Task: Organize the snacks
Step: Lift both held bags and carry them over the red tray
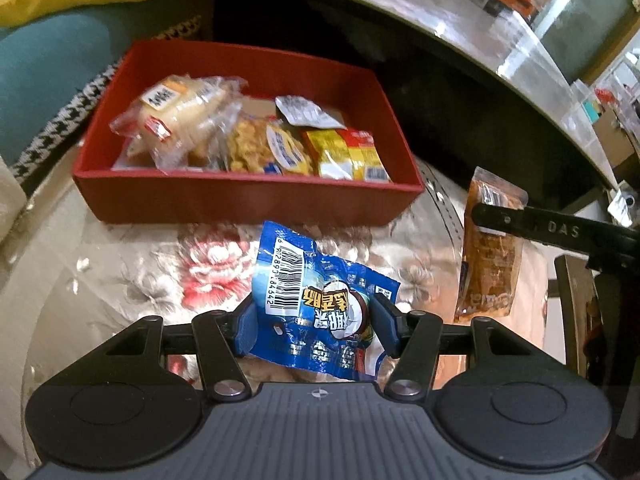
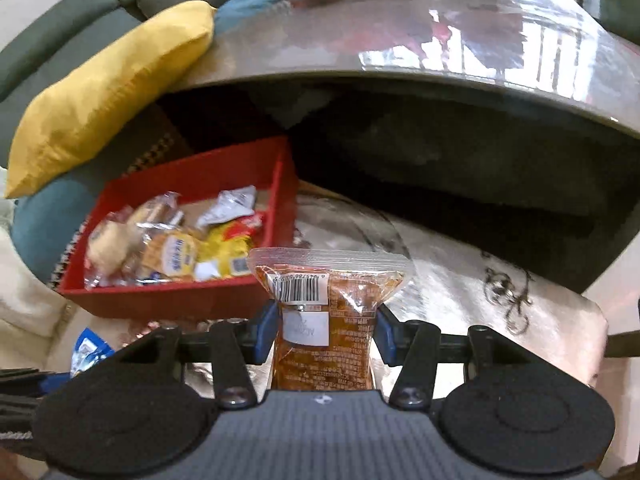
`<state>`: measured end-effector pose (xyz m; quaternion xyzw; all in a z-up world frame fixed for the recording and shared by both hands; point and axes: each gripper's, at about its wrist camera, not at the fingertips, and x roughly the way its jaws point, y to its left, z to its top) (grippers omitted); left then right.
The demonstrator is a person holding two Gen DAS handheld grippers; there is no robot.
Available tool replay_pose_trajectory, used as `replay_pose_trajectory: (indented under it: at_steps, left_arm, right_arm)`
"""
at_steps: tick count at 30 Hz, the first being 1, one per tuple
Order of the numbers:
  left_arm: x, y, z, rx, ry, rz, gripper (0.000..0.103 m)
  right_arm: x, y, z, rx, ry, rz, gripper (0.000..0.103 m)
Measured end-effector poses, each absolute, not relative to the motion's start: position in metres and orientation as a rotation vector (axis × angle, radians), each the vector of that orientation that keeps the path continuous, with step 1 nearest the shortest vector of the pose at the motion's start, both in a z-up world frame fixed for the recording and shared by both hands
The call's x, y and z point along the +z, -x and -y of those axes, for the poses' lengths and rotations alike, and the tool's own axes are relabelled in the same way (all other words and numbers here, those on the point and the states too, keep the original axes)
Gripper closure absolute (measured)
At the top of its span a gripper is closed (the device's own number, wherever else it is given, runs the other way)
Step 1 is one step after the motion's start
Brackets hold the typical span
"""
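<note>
Two views are given. From the left wrist, a blue packet (image 1: 320,304) is seen clamped between the fingers of the left gripper (image 1: 316,322), held above a flowered cloth (image 1: 168,268) just short of a red box (image 1: 248,196) filled with wrapped snacks (image 1: 256,136). From the right wrist, a brown packet (image 2: 326,316) is pinched upright by the right gripper (image 2: 326,334), with the red box (image 2: 168,294) lying ahead to the left, near a yellow cushion (image 2: 108,88).

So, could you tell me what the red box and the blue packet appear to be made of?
Red box: probably matte cardboard, judging by its thin straight walls and dull surface. Blue packet, held in the left gripper: glossy plastic film, crinkled with a crimped edge.
</note>
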<state>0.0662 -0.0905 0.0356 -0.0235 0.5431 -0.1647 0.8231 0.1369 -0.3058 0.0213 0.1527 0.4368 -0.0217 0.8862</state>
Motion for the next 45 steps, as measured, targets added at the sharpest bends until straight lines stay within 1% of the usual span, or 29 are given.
replay_pose_trajectory:
  at_steps: [7,8,9,14,16,17,18,20,23,24,27,28,30,34,36,38,39,40,42,45]
  left_arm:
    - [0.045,-0.072,0.084,-0.324,0.069,-1.132,0.038]
    - [0.046,-0.073,0.083,-0.323,0.070,-1.126,0.045]
    - [0.048,-0.074,0.083,-0.324,0.071,-1.119,0.049]
    - [0.055,-0.079,0.079,-0.307,0.077,-1.087,0.047]
    - [0.052,-0.078,0.077,-0.307,0.080,-1.094,0.041]
    - [0.048,-0.077,0.078,-0.307,0.076,-1.102,0.032]
    - [0.043,-0.076,0.080,-0.301,0.065,-1.109,0.025]
    - [0.033,-0.074,0.086,-0.314,0.035,-1.120,0.025]
    - [0.026,-0.069,0.115,-0.498,-0.102,-1.097,0.017]
    - [0.022,-0.064,0.126,-0.539,-0.169,-1.083,0.017]
    - [0.010,-0.047,0.154,-0.679,-0.482,-1.033,0.018]
    - [0.006,-0.041,0.159,-0.708,-0.586,-1.012,0.018]
    - [0.002,-0.036,0.159,-0.778,-0.709,-0.992,0.017]
    - [-0.015,-0.048,0.155,-0.838,-0.777,-1.020,0.015]
    - [-0.032,-0.052,0.155,-0.845,-0.816,-1.055,0.018]
    - [-0.043,-0.052,0.152,-0.852,-0.825,-1.050,0.015]
    - [-0.042,-0.053,0.150,-0.865,-0.805,-1.062,0.023]
    - [-0.040,-0.054,0.147,-0.864,-0.767,-1.080,0.026]
    - [-0.038,-0.051,0.144,-0.838,-0.744,-1.075,0.041]
    - [-0.030,-0.044,0.143,-0.757,-0.704,-1.066,0.049]
  right_arm:
    - [0.035,-0.146,0.287,0.018,-0.318,-0.878,0.057]
    - [0.036,-0.146,0.285,0.024,-0.317,-0.874,0.057]
    - [0.038,-0.147,0.283,0.033,-0.319,-0.869,0.057]
    - [0.044,-0.154,0.274,0.049,-0.310,-0.852,0.057]
    - [0.042,-0.157,0.271,0.060,-0.317,-0.857,0.057]
    - [0.041,-0.158,0.270,0.062,-0.314,-0.859,0.057]
    - [0.040,-0.159,0.269,0.063,-0.309,-0.862,0.057]
    - [0.038,-0.159,0.271,0.064,-0.313,-0.866,0.057]
    - [0.036,-0.158,0.275,0.064,-0.316,-0.875,0.057]
    - [0.036,-0.157,0.277,0.063,-0.322,-0.877,0.057]
    - [0.036,-0.152,0.281,0.069,-0.319,-0.883,0.057]
    - [0.036,-0.150,0.283,0.079,-0.330,-0.887,0.057]
    - [0.035,-0.150,0.283,0.092,-0.324,-0.896,0.057]
    - [0.025,-0.159,0.278,0.093,-0.305,-0.929,0.057]
    - [0.022,-0.162,0.276,0.098,-0.298,-0.943,0.057]
    - [0.019,-0.165,0.276,0.100,-0.299,-0.951,0.057]
    - [0.018,-0.167,0.275,0.099,-0.296,-0.955,0.057]
    - [0.017,-0.168,0.275,0.099,-0.289,-0.958,0.057]
    - [0.016,-0.171,0.274,0.100,-0.283,-0.965,0.057]
    - [0.018,-0.172,0.273,0.101,-0.288,-0.957,0.057]
